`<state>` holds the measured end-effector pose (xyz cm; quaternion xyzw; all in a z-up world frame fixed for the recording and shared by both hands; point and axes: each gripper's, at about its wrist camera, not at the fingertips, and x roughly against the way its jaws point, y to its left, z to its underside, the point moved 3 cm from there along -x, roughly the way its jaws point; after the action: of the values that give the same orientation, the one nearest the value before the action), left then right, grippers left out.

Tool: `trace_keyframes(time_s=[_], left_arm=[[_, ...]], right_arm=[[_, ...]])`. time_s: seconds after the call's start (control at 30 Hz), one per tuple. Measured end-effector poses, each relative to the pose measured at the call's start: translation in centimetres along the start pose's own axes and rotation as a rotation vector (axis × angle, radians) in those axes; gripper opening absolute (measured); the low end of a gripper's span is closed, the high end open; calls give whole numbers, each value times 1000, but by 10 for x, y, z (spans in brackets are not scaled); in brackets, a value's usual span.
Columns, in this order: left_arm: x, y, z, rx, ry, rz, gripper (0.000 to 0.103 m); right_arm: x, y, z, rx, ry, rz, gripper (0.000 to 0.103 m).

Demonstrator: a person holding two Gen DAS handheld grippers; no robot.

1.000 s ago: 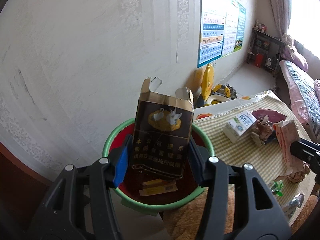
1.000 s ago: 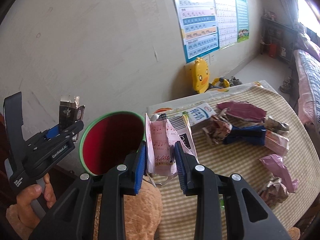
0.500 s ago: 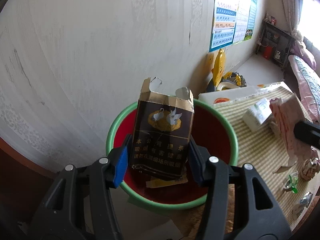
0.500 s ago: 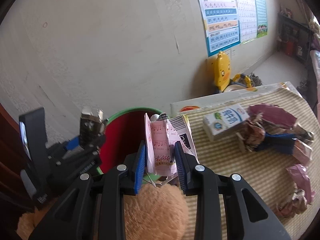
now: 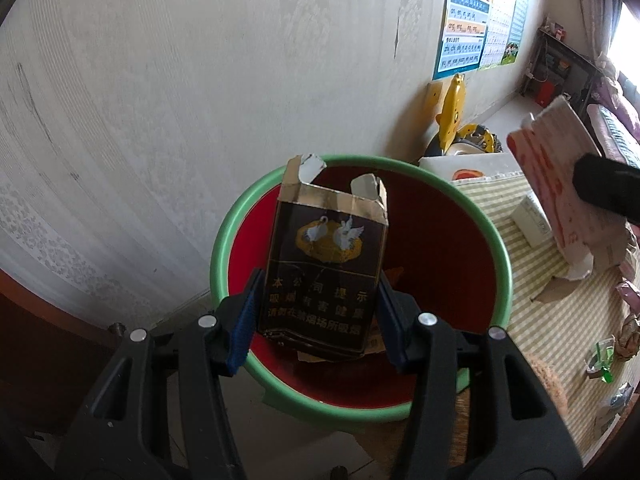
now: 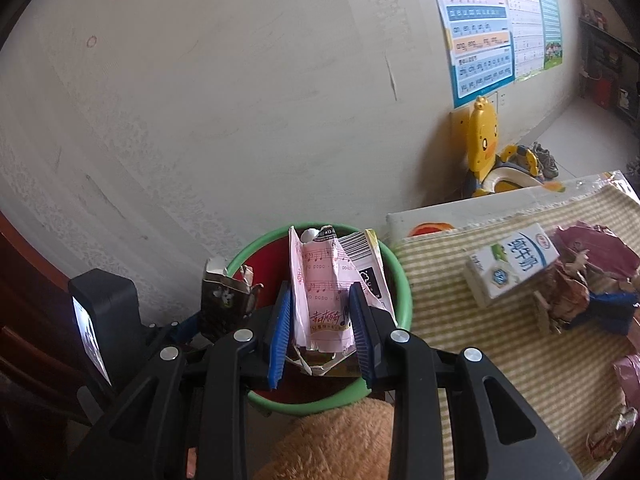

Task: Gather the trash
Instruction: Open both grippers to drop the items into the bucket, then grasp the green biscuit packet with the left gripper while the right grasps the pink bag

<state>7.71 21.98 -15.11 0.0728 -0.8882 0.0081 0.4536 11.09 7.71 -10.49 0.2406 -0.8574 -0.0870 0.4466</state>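
Pale patterned wallpaper backs a worktop (image 6: 500, 356) covered in a yellow-and-white striped cloth, with a round red plastic bin with a green rim (image 5: 505, 264) standing just off its end. Over the bin's mouth the left claw (image 5: 318, 320) is clamped on a dark brown torn-open cigarette carton with two white birds printed on it (image 5: 324, 276), held upright. The right claw (image 6: 320, 328) is clamped on a crumpled pink paper wrapper printed with music notes (image 6: 320, 284), also above the bin, just beside the carton. More trash lies on the cloth: a white-and-green milk carton (image 6: 512, 264), a dark red crumpled wrapper (image 6: 592, 248) and other scraps. A yellow duck-shaped child's seat (image 6: 484, 136) stands against the wall under blue charts (image 6: 480, 32).
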Motion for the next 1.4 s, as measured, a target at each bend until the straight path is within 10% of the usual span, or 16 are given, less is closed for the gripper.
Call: trace_keyframes(time_s=[0.7,0.83,1.03,1.4], left_arm=[[-22,7,1,27,50,14,52],[-24,9,-1,40,49,4,81],[-17,10,-4,49,30,0,81],[5,-26,-5,-27,-4,37,81]], right_arm=[[-23,-2,-2,-14,23,-20,30],[-20,-3,-4,-31,0,-41,50],[-10,-7,-3,-39,-14,-41,53],[51,-94,35,-151,-43,131,53]])
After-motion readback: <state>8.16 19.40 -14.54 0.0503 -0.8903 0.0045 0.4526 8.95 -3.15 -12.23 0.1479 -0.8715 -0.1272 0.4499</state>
